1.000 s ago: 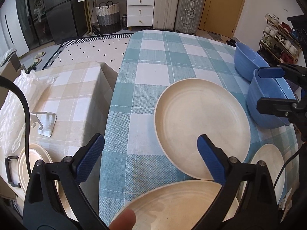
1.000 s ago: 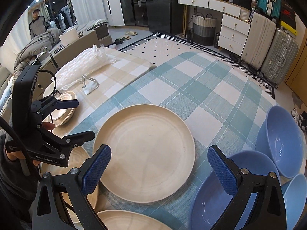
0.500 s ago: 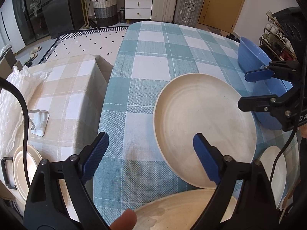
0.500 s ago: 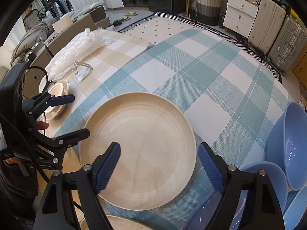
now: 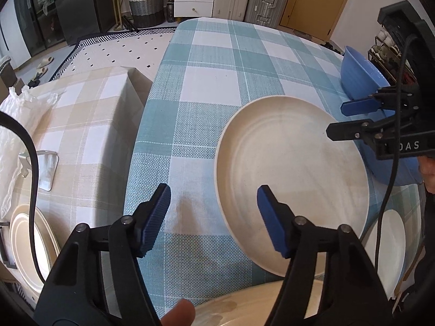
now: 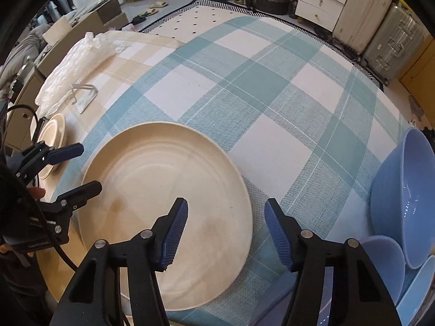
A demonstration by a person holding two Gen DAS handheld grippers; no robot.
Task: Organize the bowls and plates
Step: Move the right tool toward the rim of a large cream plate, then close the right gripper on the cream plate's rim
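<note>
The left gripper (image 5: 213, 209) has its jaws half-narrowed and empty, having just been closing; the near-left rim of the large cream plate (image 5: 293, 174) passes between them, untouched as far as the views show. The right gripper (image 6: 227, 229) stands the same way, jaws partly drawn in after just closing, straddling the plate's opposite rim with its left pad over the plate floor and its right pad over the teal checked surface (image 6: 244, 87). No pad presses on anything yet.

Just right of the right jaws sit the blue bowls (image 6: 405, 201), crowded together; a second cream plate (image 5: 244, 309) lies below the left jaws at the frame's bottom. Well left of the left jaws, a smaller cream plate (image 5: 30, 241) rests on a beige checked surface (image 5: 81, 125), and another small one (image 5: 388, 247) lies beyond the large plate's right rim.

The step in hand looks like a two-sided pick of the large plate. Done well, each lower pad should slip under the rim before the jaws shut, both sides closing together so the plate lifts level, and the right gripper kept clear of the bowls.

Legible writing: "DAS" on the right gripper's body in the left view; the lettering on the left gripper's body is too small to read surely.
</note>
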